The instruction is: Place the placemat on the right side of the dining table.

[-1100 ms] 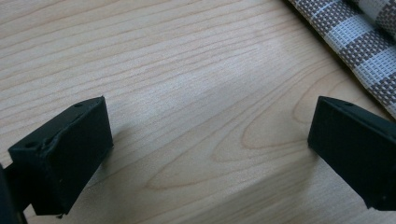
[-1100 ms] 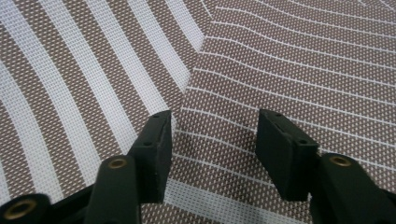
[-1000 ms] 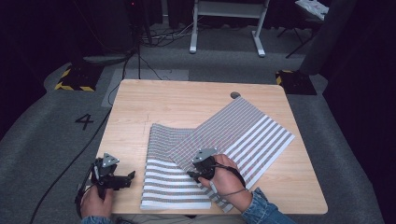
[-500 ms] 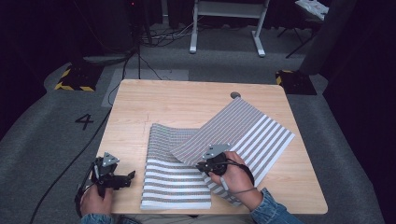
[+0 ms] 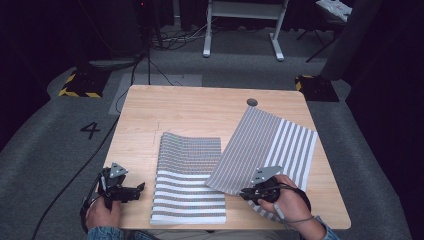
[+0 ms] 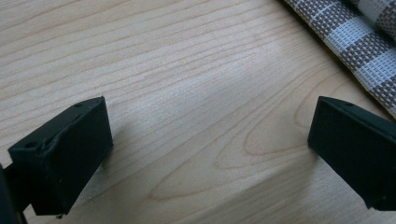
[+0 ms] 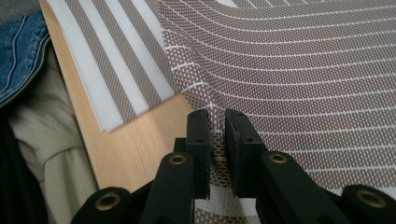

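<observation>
Two brown-and-white striped woven mats lie on the wooden table [image 5: 190,107]. One mat [image 5: 187,180] rests flat at the front middle. The other mat [image 5: 272,142] lies slanted to its right, its near edge raised and overlapping the flat one. My right gripper [image 5: 245,194] is shut on that raised edge; in the right gripper view the weave [image 7: 217,140] is pinched between the jaws, with the flat mat [image 7: 116,60] beyond. My left gripper [image 5: 140,189] stands open above bare wood [image 6: 196,107] just left of the flat mat, whose corner [image 6: 364,37] is nearby.
A round cable hole [image 5: 252,102] sits near the table's far edge. A black cable [image 5: 95,155] trails off the left side to the floor. A white frame [image 5: 240,25] and yellow-black blocks [image 5: 80,85] stand on the grey floor beyond.
My right gripper has moved right and toward the near edge, drawing the slanted mat's edge off the flat mat. The left gripper has stayed in place.
</observation>
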{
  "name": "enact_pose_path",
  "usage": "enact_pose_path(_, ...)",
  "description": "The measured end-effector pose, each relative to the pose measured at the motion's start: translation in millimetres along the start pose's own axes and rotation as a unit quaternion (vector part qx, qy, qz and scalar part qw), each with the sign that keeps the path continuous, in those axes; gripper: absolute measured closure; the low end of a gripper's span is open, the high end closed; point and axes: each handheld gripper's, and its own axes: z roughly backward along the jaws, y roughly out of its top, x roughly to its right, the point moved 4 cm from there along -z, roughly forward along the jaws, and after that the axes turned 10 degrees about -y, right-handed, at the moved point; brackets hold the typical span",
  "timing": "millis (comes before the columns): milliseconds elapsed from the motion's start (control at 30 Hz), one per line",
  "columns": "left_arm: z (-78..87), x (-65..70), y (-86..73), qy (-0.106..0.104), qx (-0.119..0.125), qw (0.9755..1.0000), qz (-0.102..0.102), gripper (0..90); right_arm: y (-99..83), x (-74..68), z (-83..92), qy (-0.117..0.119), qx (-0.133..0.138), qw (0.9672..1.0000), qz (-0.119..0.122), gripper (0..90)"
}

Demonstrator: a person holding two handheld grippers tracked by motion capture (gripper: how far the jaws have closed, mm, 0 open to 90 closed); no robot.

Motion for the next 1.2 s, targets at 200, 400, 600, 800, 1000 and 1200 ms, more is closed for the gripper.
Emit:
enact_pose_path(200,0.0,0.0,0.0,0.0,0.0,1.0,0.0,0.0,-25.9,8.3,19.3,-0.006,-0.005,0.9996,-0.026,79.2)
enact_pose_path(400,0.2,0.0,0.0,-0.001,-0.001,1.0,0.0,0.0,-50.7,14.9,32.6,-0.011,-0.021,0.9988,-0.042,77.1)
enact_pose_path(600,-0.2,0.0,0.0,0.001,0.001,1.0,0.0,0.0,-73.9,18.8,46.1,-0.015,-0.055,0.9968,-0.056,72.0)
enact_pose_path(800,0.2,0.0,0.0,-0.001,-0.001,1.0,0.0,0.0,-80.2,26.7,57.2,-0.037,-0.015,0.9908,-0.13,44.3)
enact_pose_path(1000,0.3,0.0,0.0,-0.002,-0.002,1.0,0.0,0.0,-90.6,56.8,53.6,-0.16,-0.007,0.9694,-0.186,32.1)
enact_pose_path(1200,0.4,0.0,0.0,-0.002,-0.003,1.0,0.0,0.0,-105.7,72.3,42.1,-0.174,-0.031,0.9618,-0.209,28.9)
